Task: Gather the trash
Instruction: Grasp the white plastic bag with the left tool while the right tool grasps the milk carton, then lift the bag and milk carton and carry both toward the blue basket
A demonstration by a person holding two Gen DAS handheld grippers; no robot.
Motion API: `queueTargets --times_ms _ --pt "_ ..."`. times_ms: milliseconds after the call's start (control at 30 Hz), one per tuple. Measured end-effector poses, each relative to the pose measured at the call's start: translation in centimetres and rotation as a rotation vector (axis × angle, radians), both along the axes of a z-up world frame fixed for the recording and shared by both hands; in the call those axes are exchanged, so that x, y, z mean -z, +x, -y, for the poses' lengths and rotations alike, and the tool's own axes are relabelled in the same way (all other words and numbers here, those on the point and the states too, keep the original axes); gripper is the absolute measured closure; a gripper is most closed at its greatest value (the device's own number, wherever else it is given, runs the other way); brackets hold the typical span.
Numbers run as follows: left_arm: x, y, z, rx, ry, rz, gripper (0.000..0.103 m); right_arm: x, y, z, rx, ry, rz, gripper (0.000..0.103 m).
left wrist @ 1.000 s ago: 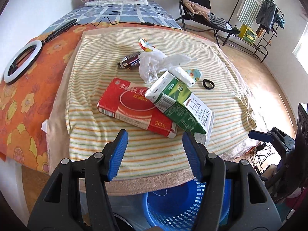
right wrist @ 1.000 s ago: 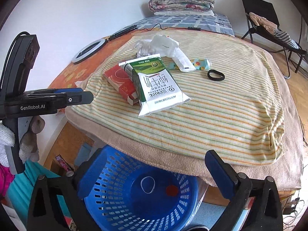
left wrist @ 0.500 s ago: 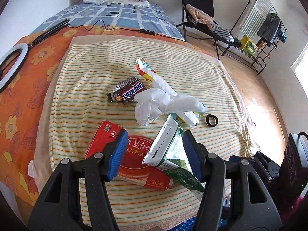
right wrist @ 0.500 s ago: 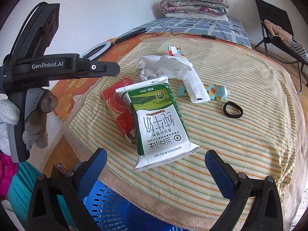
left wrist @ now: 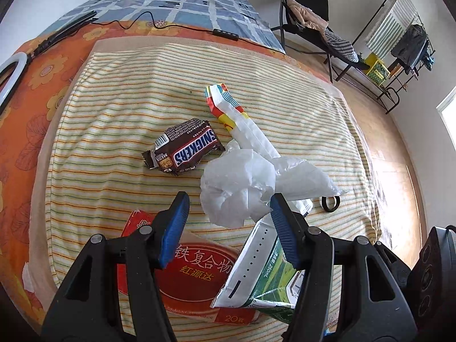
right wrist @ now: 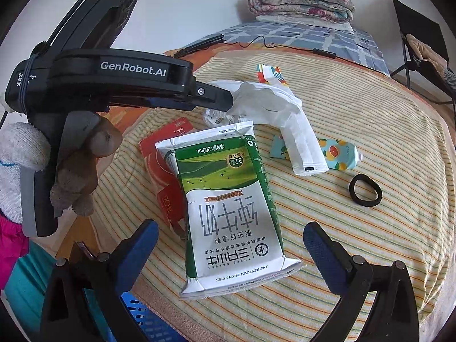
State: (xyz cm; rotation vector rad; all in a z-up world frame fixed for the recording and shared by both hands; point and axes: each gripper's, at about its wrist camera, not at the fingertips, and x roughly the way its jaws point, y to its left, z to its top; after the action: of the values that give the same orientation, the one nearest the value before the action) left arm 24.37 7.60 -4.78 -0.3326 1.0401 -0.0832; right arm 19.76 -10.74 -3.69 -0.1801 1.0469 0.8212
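I have both grippers angled steeply down over the striped blanket (left wrist: 114,91) on the bed.

L gripper (left wrist: 229,213): jaws about half open, nothing clamped. The crumpled white plastic bag (left wrist: 242,182) sits just ahead of and between the blue pads, not pinched. From the right wrist view I see the L unit from the side, a gloved hand (right wrist: 82,168) wrapped round its handle, its nose over the far edge of the bag.

R gripper (right wrist: 230,245): jaws wide apart, empty. The green-and-white milk pouch (right wrist: 228,205) lies flat between the fingers, near end closest to me; pads are well clear of it on both sides.

Container: blue slotted basket (right wrist: 142,319) at the bed's near edge, below the blanket. Only a sliver of rim shows; contents cannot be told.

Trash on blanket: milk pouch lies partly on top of a red flat box (left wrist: 196,282). Snickers wrapper (left wrist: 185,149) sits beyond the box, just left of the bag. A colourful paper wrapper (left wrist: 223,102) runs from behind the bag. A tube w/ fruit print (right wrist: 339,154) lies right of the bag, partly under a white folded sleeve (right wrist: 305,148).

Other: black hair tie (right wrist: 365,190) near the tube; ring light (left wrist: 8,77) and cable at blanket's far left; folded quilts (right wrist: 302,8) at the head end; black chair (left wrist: 307,14) w/ clothes beside the bed.
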Motion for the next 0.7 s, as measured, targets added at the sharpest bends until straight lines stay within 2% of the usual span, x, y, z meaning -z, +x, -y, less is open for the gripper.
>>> queueTargets --times_ms 100,167,233,333,400,567,700 --pt "0.2 0.5 -0.2 -0.007 -0.017 0.006 0.044 0.4 0.4 -0.4 -0.009 0.001 -0.014 0.000" --pt "0.2 0.9 -0.1 0.001 -0.020 0.008 0.058 0.7 0.5 -0.5 -0.012 -0.006 -0.015 0.000" --pt "0.1 1.0 0.1 0.002 -0.006 0.015 0.059 0.9 0.7 -0.7 -0.015 0.000 -0.026 0.000" --pt "0.1 1.1 0.2 0.004 0.003 0.019 0.069 1.3 0.9 -0.8 -0.015 0.005 -0.048 0.000" --pt "0.0 1.1 0.1 -0.001 0.005 0.025 0.070 1.5 1.0 -1.0 -0.017 0.005 -0.058 0.001" --pt "-0.2 1.0 0.1 0.000 0.030 0.035 0.072 1.7 1.1 -1.1 -0.023 0.006 -0.064 0.016" --pt "-0.6 0.7 -0.3 -0.012 0.026 0.048 0.073 1.8 1.4 -1.0 -0.019 0.010 -0.071 0.021"
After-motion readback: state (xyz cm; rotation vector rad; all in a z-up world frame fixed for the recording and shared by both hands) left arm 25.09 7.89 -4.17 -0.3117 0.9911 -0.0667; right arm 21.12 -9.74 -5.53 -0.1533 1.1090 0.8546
